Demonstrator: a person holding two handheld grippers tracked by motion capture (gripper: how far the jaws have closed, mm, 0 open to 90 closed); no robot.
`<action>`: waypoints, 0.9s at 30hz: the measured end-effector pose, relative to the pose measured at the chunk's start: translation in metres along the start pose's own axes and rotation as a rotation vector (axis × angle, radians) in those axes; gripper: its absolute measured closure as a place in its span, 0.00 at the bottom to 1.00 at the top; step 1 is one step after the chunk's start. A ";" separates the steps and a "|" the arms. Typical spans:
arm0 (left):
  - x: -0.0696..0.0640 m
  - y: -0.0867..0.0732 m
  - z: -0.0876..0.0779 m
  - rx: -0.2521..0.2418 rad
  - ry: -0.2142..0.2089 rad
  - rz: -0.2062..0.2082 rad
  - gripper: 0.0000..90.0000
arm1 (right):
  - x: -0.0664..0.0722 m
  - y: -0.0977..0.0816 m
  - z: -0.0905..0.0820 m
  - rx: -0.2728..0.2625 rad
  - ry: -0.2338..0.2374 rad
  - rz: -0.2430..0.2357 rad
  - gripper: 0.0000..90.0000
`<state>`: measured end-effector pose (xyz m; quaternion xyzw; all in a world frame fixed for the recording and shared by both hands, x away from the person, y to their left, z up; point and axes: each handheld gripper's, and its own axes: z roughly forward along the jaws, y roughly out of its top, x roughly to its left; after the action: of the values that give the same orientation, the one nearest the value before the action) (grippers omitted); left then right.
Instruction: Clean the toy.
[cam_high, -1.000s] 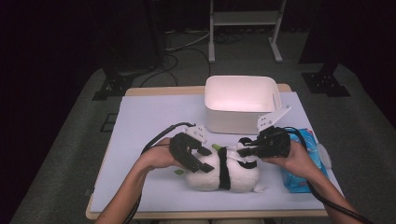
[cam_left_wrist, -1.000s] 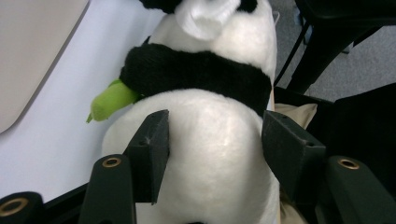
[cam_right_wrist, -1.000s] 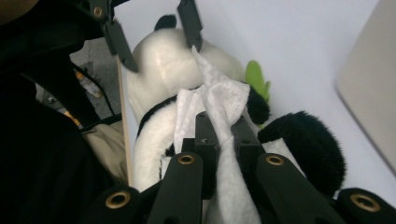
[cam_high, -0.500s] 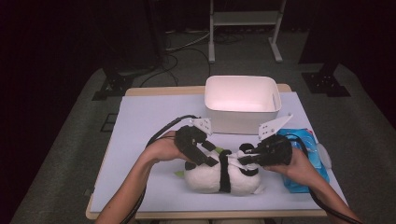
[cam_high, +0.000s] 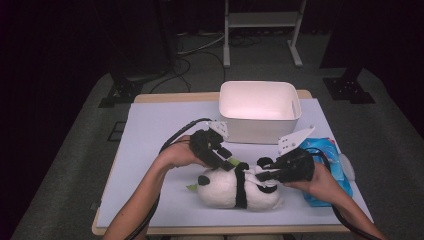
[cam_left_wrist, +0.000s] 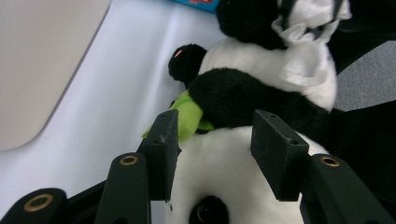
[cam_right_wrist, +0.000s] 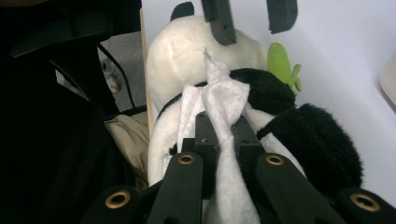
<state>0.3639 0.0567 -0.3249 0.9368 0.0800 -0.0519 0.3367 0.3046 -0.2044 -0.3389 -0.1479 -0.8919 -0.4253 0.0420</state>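
A white-topped table carries the work, with a white bin standing empty toward its far edge and a blue wipes pack lying just right of the action, likely the source of the tissue in use. Near the front edge lies a plush panda on its side, set there within easy reach of both hands. The right gripper has its jaws pinched together on a white wipe, pressed down on the panda's body, apparently to clean its fur. The left gripper hangs over the toy's head, its jaws apart on either side of the white plush and having just been closing, with the toy between them but not yet squeezed; the aim seems to be steadying the panda against the rubbing. A small green leaf pokes out beside the dark arm, just beside the left finger.
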 end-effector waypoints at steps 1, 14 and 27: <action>0.001 0.000 0.003 0.001 -0.006 -0.003 0.60 | 0.000 -0.001 0.000 -0.003 0.002 -0.002 0.93; 0.008 0.004 0.016 0.050 0.003 -0.007 0.69 | 0.002 -0.002 0.001 0.003 0.011 -0.008 0.93; 0.011 0.004 0.024 0.059 0.010 0.016 0.87 | 0.002 -0.001 0.000 0.000 0.007 -0.009 0.93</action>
<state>0.3742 0.0397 -0.3422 0.9472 0.0726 -0.0468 0.3088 0.3019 -0.2050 -0.3392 -0.1422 -0.8925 -0.4258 0.0433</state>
